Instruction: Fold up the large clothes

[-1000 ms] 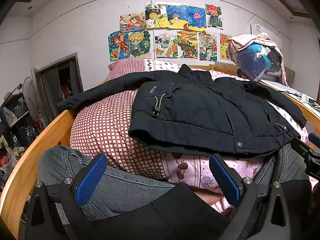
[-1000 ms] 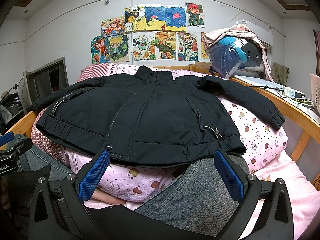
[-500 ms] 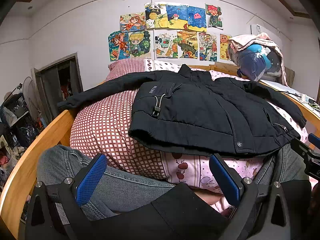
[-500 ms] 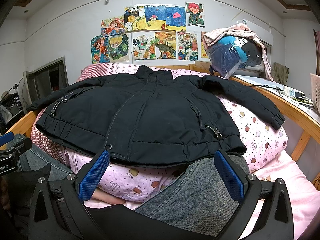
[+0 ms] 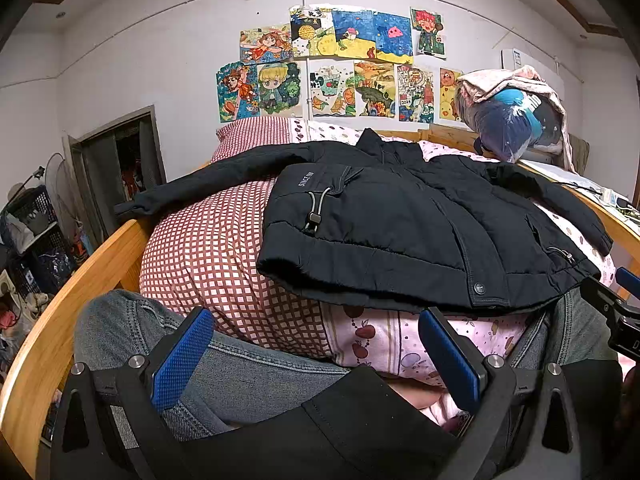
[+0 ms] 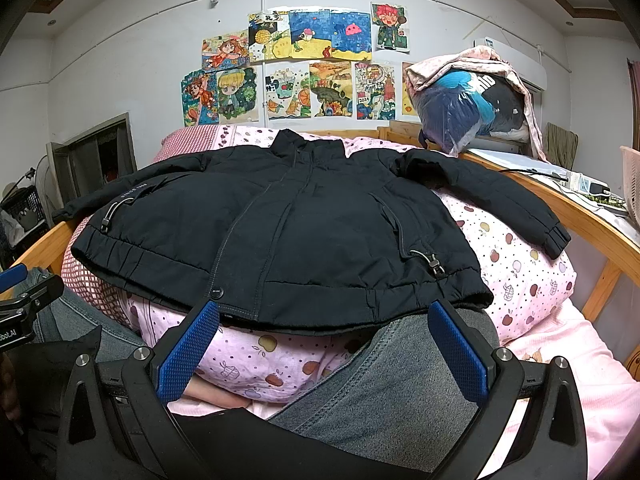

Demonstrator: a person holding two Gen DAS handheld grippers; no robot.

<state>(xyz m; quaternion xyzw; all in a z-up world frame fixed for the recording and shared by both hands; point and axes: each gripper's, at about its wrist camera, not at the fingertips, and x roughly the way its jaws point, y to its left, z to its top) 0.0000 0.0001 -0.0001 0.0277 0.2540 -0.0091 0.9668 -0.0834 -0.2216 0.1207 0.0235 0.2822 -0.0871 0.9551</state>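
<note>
— Where was the garment when you paused?

— Your black padded zip-front jacket point(image 6: 288, 240) lay front-up and spread out on the heaped pink fruit-print quilt point(image 6: 516, 264), collar toward the wall, both sleeves stretched outward. Its hem hung just above your denim-clad knees point(image 6: 400, 380). In the left wrist view the quilt's red-and-white checked side point(image 5: 208, 256) showed under the jacket's left half.

— And the tools you held?

— Your left gripper point(image 5: 316, 356) had its blue-padded fingers point(image 5: 180, 356) spread wide with nothing between them; it hovered low over your lap, short of the hem. Your right gripper point(image 6: 320, 348) stood equally wide and empty, its pads just below the hem without touching it.

— What couldn't you make out?

— The jacket's far sleeve cuff in the left wrist view ran down behind the quilt's curve. The back of the jacket was hidden entirely. The small white lettering near the left pocket cord point(image 5: 306, 179) was only partly legible. Each gripper showed only a sliver of the other at the frame edge. The plastic-wrapped blue bundle under a pink cloth point(image 6: 472, 108) on the wooden bed rail point(image 6: 592, 216) couldn't be identified. The clutter beside the dark doorway point(image 5: 120, 160) was too dim to tell apart.
</note>
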